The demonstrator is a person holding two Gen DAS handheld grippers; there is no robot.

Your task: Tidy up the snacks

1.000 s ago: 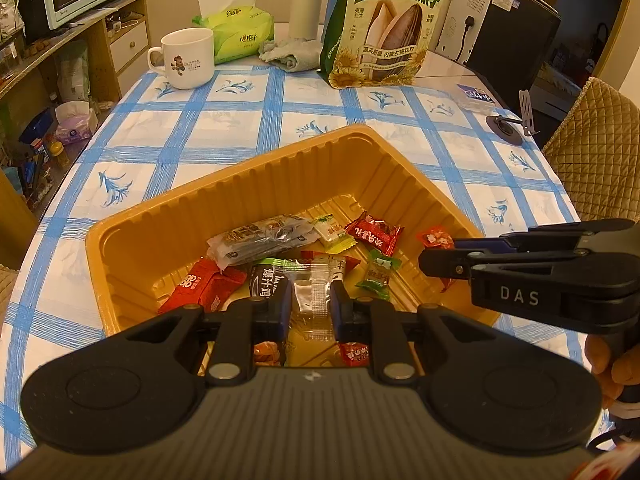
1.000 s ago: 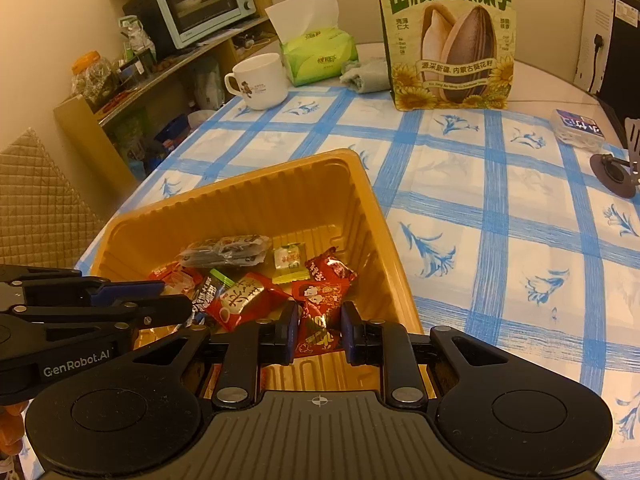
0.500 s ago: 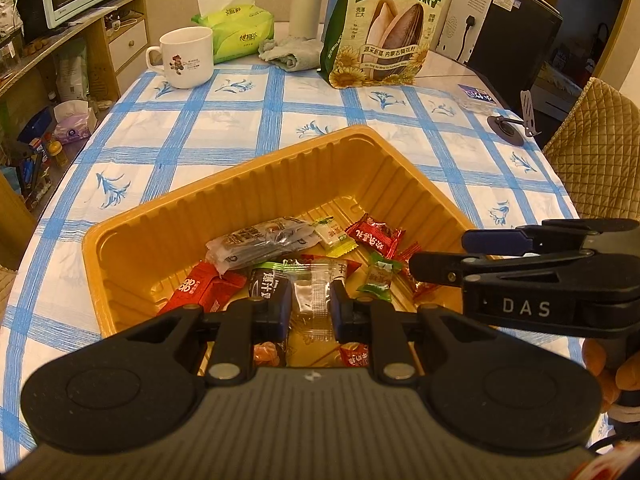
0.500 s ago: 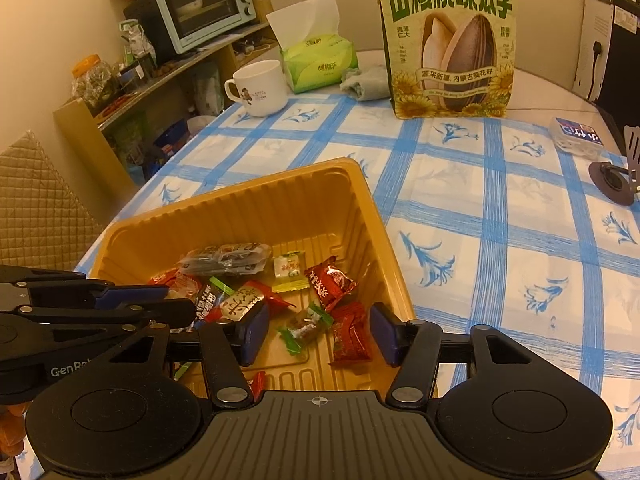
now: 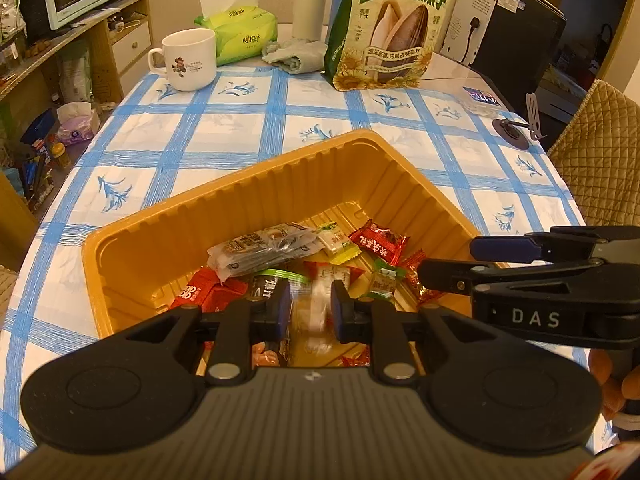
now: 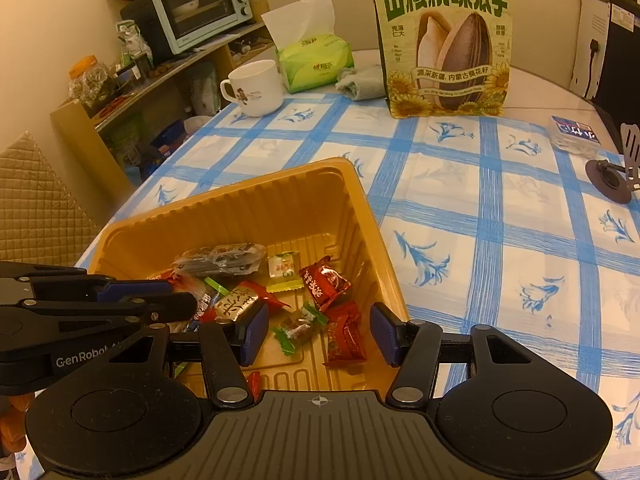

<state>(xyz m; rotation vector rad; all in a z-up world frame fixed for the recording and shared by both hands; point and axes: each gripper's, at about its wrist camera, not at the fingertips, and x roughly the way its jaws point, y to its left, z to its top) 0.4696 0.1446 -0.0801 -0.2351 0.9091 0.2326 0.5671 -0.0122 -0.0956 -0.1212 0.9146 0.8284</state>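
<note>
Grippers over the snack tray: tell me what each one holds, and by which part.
Right gripper: nothing; jaws open above the tray. Left gripper: jaws just opening, a blurred clear-wrapped snack between them; whether still gripped cannot be told.

We see table (image 6: 500, 216), blue-check cloth; on it: orange tray (image 6: 256, 216), mug (image 6: 256, 86), tissue pack (image 6: 314, 62), seed bag (image 6: 444, 40), rag (image 6: 360, 82).
</note>
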